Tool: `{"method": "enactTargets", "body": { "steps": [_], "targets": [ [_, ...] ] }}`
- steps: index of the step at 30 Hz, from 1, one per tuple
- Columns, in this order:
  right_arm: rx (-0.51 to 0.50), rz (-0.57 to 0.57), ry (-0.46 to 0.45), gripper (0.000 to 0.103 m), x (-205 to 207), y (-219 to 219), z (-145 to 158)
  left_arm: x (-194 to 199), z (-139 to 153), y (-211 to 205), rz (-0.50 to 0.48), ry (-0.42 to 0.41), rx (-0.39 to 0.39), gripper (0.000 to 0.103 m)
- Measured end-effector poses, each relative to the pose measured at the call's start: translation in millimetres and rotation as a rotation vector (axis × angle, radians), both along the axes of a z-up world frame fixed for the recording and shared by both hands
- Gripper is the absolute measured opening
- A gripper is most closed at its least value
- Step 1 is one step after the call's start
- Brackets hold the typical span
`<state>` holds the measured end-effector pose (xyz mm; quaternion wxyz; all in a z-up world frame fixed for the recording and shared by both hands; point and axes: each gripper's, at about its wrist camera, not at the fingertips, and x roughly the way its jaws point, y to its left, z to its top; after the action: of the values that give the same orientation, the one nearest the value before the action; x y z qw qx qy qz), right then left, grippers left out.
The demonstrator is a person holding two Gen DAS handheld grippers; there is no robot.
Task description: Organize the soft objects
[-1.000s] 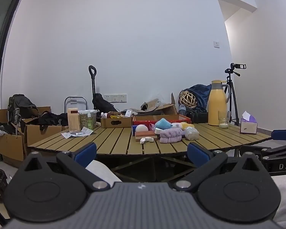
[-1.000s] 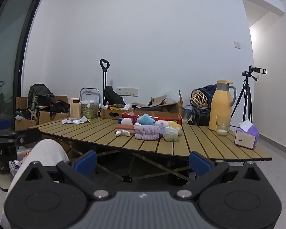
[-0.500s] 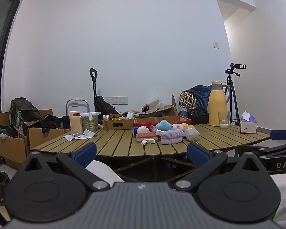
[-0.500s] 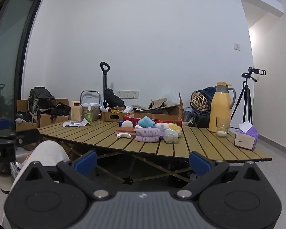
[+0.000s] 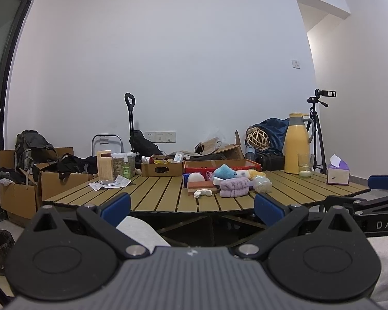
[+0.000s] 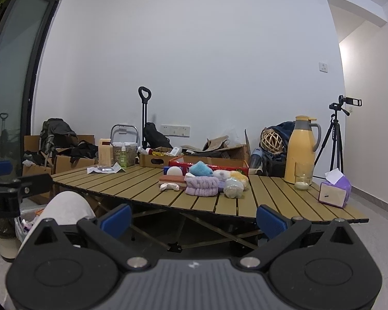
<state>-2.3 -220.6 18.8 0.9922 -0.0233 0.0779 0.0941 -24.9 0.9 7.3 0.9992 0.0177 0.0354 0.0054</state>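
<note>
A pile of soft things sits mid-table: a purple fuzzy band (image 5: 234, 186) (image 6: 202, 185), a blue plush (image 5: 223, 172) (image 6: 199, 168), a white ball (image 5: 196, 177), a yellow plush (image 6: 239, 175), a pale bundle (image 5: 262, 184) (image 6: 233, 187) and a small white piece (image 5: 203, 193) (image 6: 169, 186). A red box (image 5: 222, 165) (image 6: 209, 164) stands behind them. My left gripper (image 5: 192, 208) and right gripper (image 6: 193, 219) are both open and empty, held low in front of the table's near edge, well short of the pile.
The slatted wooden table (image 5: 155, 196) also holds a yellow thermos (image 5: 296, 150), a glass (image 5: 304, 165), a purple tissue box (image 6: 334, 191), a cardboard tray (image 5: 161, 168) and bottles (image 5: 117, 164). Cardboard boxes and bags lie at left, a tripod (image 6: 335, 139) at right. My knee (image 6: 62, 206) shows below.
Both grippers have risen slightly and tilted, so the table top shows a little more from above. Neither gripper has opened or shut, and nothing on the table has moved.
</note>
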Motion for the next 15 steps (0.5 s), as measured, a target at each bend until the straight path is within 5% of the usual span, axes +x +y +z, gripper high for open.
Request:
{"method": "enactTargets", "body": {
  "steps": [15],
  "targets": [
    [-0.047, 0.016, -0.058, 0.103, -18.5, 8.1, 5.3, -5.0, 3.1, 1.3, -0.004, -0.005, -0.013, 0.103]
  ]
}}
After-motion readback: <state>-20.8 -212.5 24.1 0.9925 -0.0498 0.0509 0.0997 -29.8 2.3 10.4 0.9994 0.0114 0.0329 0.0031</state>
